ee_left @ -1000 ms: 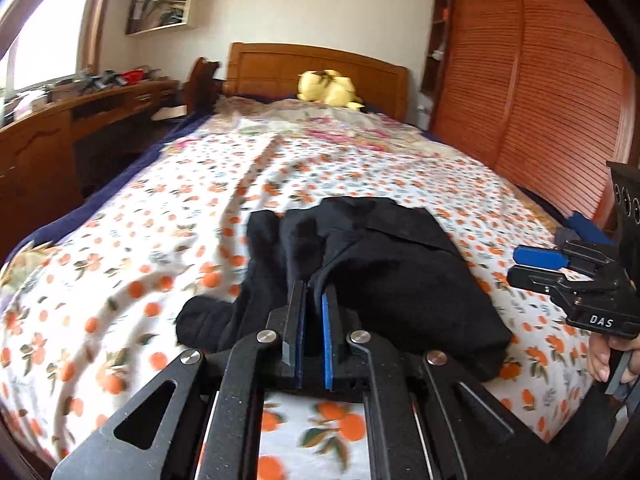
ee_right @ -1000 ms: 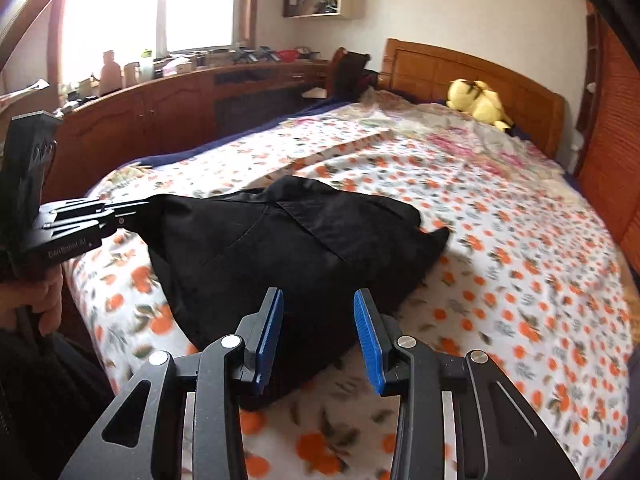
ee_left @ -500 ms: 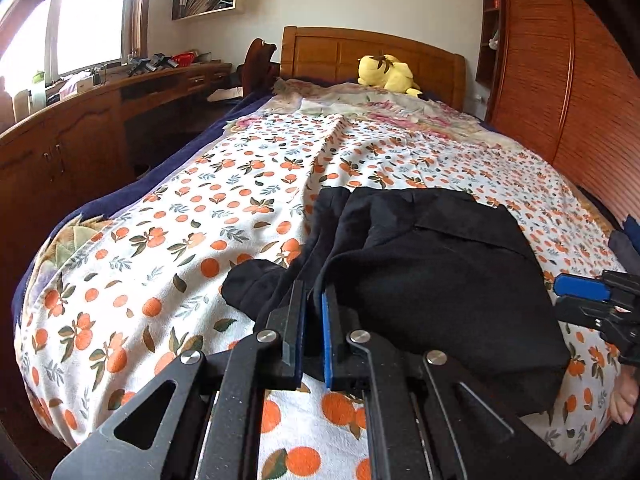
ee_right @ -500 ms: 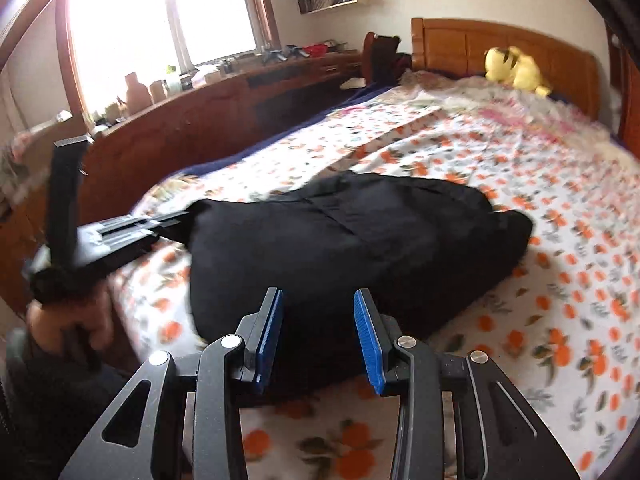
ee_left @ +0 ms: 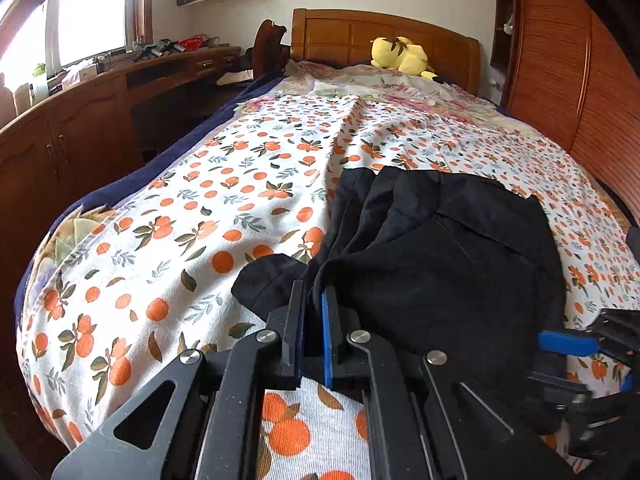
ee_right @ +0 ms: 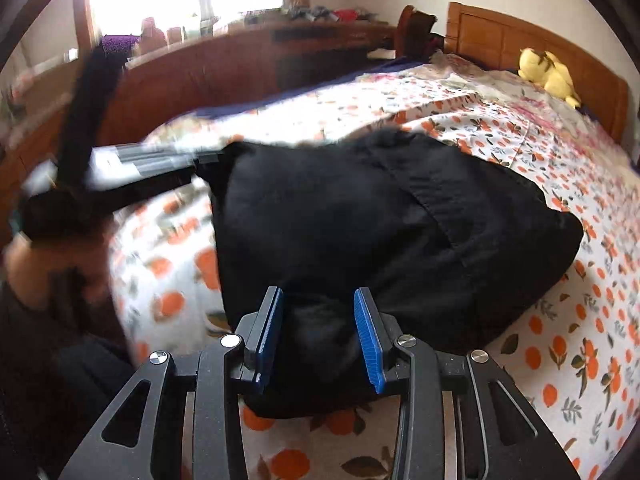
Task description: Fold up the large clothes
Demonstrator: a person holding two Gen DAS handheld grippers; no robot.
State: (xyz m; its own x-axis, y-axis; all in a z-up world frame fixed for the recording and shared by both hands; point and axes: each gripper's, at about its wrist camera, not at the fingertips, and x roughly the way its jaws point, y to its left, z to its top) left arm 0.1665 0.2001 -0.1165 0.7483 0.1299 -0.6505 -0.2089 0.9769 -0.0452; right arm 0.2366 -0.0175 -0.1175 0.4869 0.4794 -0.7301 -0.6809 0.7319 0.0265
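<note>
**Black garment folded at the foot of the bed, both claws on its near edge**

Your left gripper (ee_left: 312, 320) is pressed nearly together, pinching a thin fold of the black garment (ee_left: 440, 256) at its near left corner; the cloth rises from between the pads and drapes back over the pile; a loose flap lies on the sheet just left of the claw.

Your right gripper (ee_right: 318, 334) stands part spread, with a thick bunch of the garment's (ee_right: 380, 224) near edge between the blue pads; whether the pads press on it you cannot tell from here.

The garment lies in a doubled heap near the foot edge of the bed (ee_left: 248, 184), toward its right side, on the orange-print sheet; a yellow plush (ee_left: 400, 56) sits by the headboard, well apart; the left view of your other hand is blurred.
</note>
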